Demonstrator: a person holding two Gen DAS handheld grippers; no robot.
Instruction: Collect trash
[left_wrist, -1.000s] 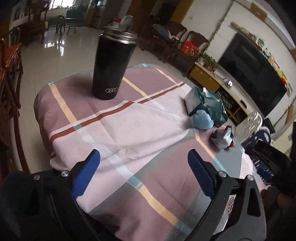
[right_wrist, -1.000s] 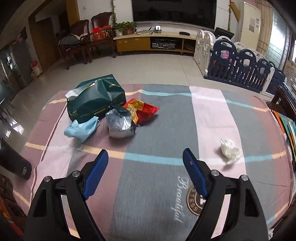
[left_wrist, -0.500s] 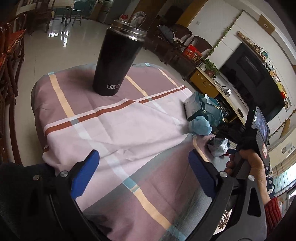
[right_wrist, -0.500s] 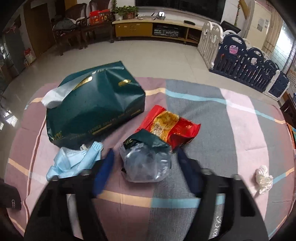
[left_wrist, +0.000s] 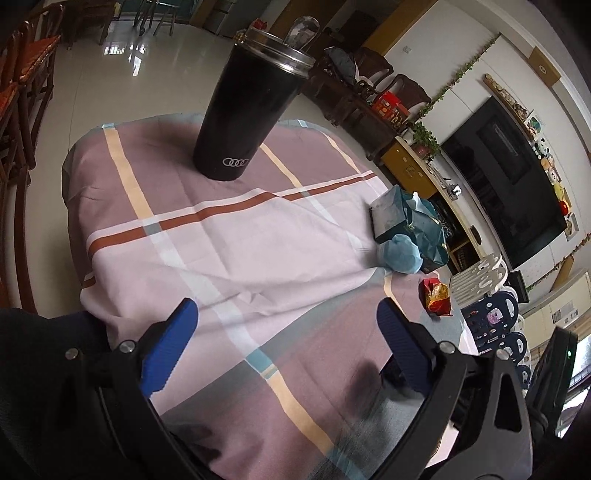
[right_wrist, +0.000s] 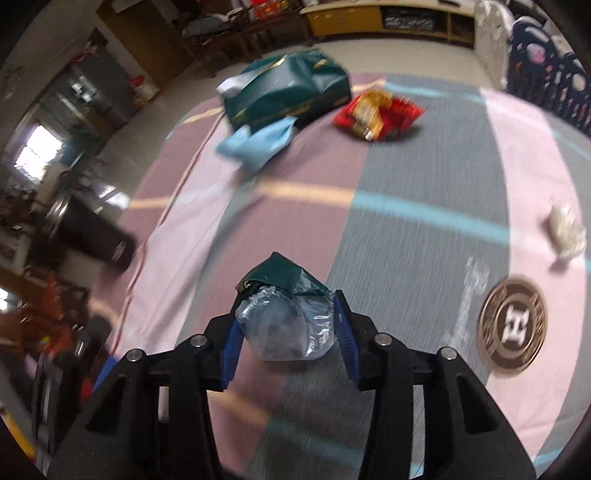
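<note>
The work surface is a table (left_wrist: 110, 206) covered by a plaid cloth (left_wrist: 229, 236) in mauve, pale pink and grey, crossed by cream, rust and light-blue stripes; the cloth is creased near its middle. A round bronze emblem (right_wrist: 511, 326) is printed on the pink band.

A tall black tumbler (left_wrist: 247, 110) with a steel lid stands upright at the far end of the table in the left wrist view. A dark green tissue pack (right_wrist: 288, 86) lies near the far edge, with a crumpled light-blue face mask (right_wrist: 258, 142) touching its front side. A red and yellow snack wrapper (right_wrist: 376, 114) lies just beside the pack. A small white crumpled wad (right_wrist: 565, 230) sits well apart, on the pink band.

The right gripper (right_wrist: 288, 325) holds a crumpled clear plastic wrapper with a dark green flap (right_wrist: 284, 317) between its blue pads, raised above the cloth; its jaws are easing slightly apart while both pads press the wrapper's sides. This view is motion-blurred.

The left gripper (left_wrist: 284, 343) hangs over the near part of the cloth with jaws wide apart and nothing between them.

The room has a glossy tiled floor (left_wrist: 92, 74), wooden chairs (left_wrist: 22, 74) at the left, a low yellow cabinet (left_wrist: 413, 170), a large dark television (left_wrist: 517, 184) on a white wall, and a blue and white play fence (left_wrist: 495, 306).
</note>
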